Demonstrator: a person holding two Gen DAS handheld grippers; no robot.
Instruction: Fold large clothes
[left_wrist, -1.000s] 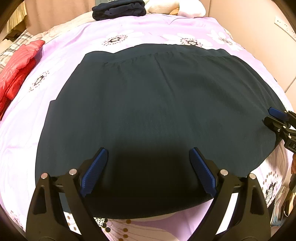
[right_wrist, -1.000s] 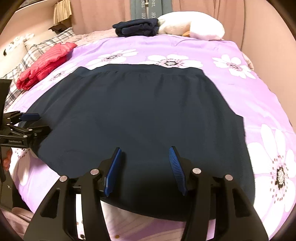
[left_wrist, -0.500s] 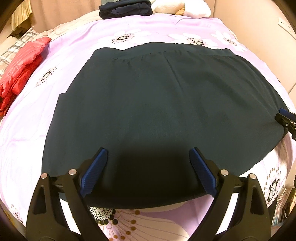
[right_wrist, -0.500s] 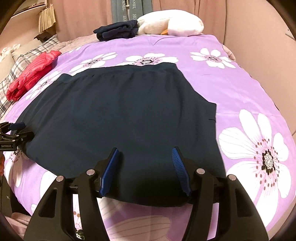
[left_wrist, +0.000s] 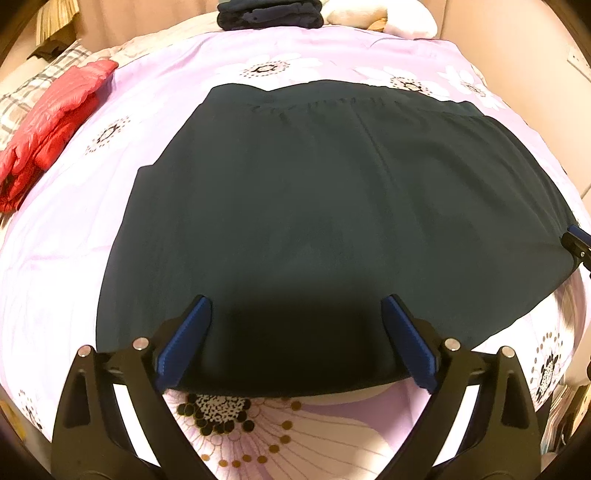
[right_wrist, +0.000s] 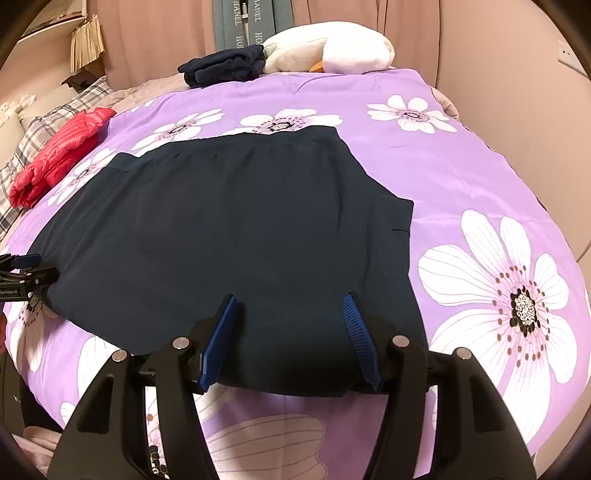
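A large dark navy garment (left_wrist: 332, 192) lies spread flat on the purple flowered bedspread (left_wrist: 66, 258), its gathered waistband at the far side. My left gripper (left_wrist: 295, 301) hovers open over the near hem, blue pads wide apart, nothing pinched. In the right wrist view the same garment (right_wrist: 229, 221) fills the middle. My right gripper (right_wrist: 290, 297) stands open above the hem's right part, cloth below the pads but not clamped. Each gripper shows at the edge of the other's view: the right gripper (left_wrist: 578, 243) and the left gripper (right_wrist: 22, 273), both at the garment's sides.
A red puffy jacket (right_wrist: 59, 155) lies at the far left beside a plaid pillow (right_wrist: 44, 125). Folded dark clothes (right_wrist: 225, 68) and a white plush toy (right_wrist: 328, 50) sit at the bed's far end. A wall (right_wrist: 517, 74) borders the right side. The bed's near edge is just below the hem.
Both grippers have slid outward along the near hem, the left one leftward and the right one rightward. The garment has not moved. Both stay open.
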